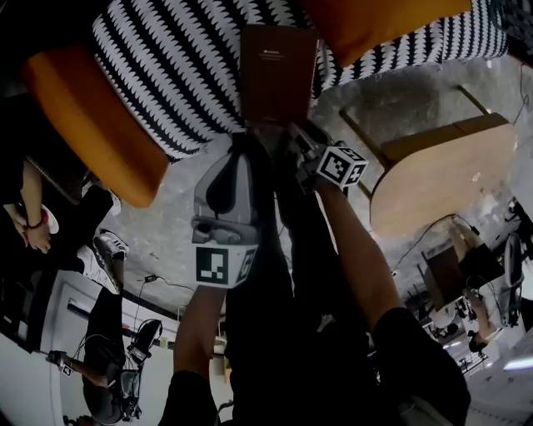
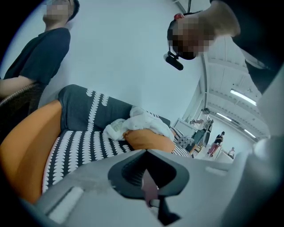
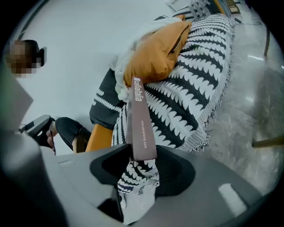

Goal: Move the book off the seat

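A brown book (image 1: 276,75) lies on the black-and-white patterned seat (image 1: 166,66), its lower edge toward me. My right gripper (image 1: 301,140) reaches it from the lower right. In the right gripper view the book's spine (image 3: 140,119) runs straight into the right gripper (image 3: 142,160), which is shut on its near end together with a fold of the fringed seat cover (image 3: 186,102). My left gripper (image 1: 241,143) points at the book's lower edge from just below. In its own view the left gripper (image 2: 148,188) looks shut and holds nothing.
Orange cushions (image 1: 92,125) (image 1: 383,21) flank the book on the seat. A white cloth (image 2: 137,122) lies over another orange cushion (image 2: 148,139). A low wooden table (image 1: 441,175) stands on the grey floor to the right. A person (image 2: 35,57) sits at the seat's far end.
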